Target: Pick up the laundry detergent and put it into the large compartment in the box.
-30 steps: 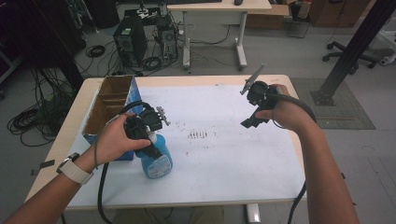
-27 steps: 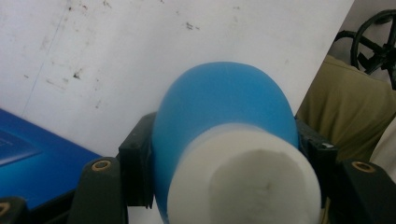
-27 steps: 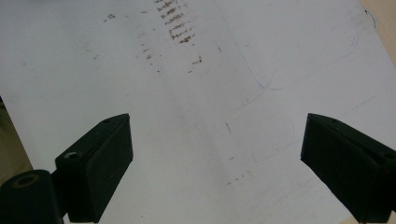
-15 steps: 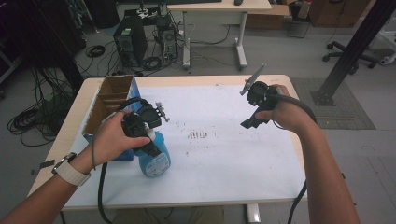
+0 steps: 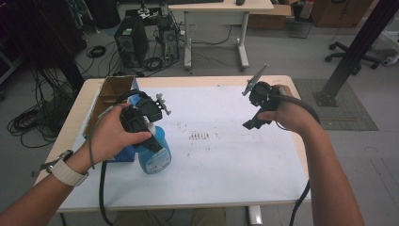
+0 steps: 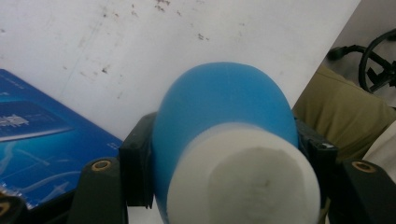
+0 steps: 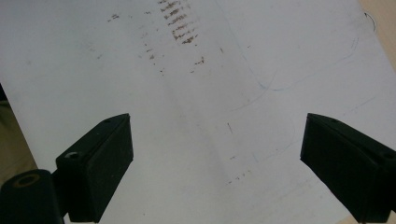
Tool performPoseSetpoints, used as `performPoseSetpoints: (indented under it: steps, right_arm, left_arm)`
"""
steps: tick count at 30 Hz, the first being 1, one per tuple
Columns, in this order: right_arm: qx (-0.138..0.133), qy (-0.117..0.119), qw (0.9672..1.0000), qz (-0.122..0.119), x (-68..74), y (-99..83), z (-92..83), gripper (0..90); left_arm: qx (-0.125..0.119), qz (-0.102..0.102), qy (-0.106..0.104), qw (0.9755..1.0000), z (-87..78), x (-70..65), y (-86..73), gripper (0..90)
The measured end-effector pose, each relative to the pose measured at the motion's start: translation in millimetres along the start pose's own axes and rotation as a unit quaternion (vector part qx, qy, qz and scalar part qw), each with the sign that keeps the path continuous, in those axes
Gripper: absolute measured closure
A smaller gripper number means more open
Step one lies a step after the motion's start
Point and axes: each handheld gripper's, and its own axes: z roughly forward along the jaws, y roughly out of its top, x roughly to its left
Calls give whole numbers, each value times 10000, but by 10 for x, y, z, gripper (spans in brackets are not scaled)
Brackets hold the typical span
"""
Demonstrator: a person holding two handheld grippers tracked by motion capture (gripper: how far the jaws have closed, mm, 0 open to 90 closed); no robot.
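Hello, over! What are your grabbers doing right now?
Left gripper shut on blue bottle. Right gripper open, empty. Blue box beside bottle.

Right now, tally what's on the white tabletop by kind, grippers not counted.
Blue spray bottle: 1, clamped in the left gripper
Blue box: 1
Open cardboard box: 1
Total: 3
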Motion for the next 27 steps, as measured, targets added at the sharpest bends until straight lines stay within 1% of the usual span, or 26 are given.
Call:
performPoseSetpoints:
  steps: [3, 7, 12, 15, 18, 23, 27]
  right_arm:
    - [-1, -5, 10000, -6, 1, -2, -6, 92]
    - [4, -15, 10000, -5, 7, -4, -18, 92]
    - [-16, -21, 10000, -3, 15, -13, -33, 92]
    - [-27, -33, 10000, 8, 19, -16, -41, 92]
    - [-36, -33, 10000, 3, 20, -16, -43, 92]
    - [-43, -29, 10000, -2, 26, -6, -47, 92]
    - [-58, -37, 10000, -4, 28, -6, -53, 92]
  left_arm:
    - [-25, -56, 32, 10000, -81, -9, 15, 375]
    - [-34, -186, -9, 9998, -171, -5, 31, 375]
    - [-28, -366, 71, 9993, -279, -11, 47, 375]
    - [-28, -430, 95, 9990, -338, -5, 54, 375]
    - [-15, -466, 113, 9988, -386, -6, 64, 375]
    - [-25, -639, 64, 9979, -447, 15, 77, 376]
    - [-15, -692, 79, 9976, -511, 23, 86, 375]
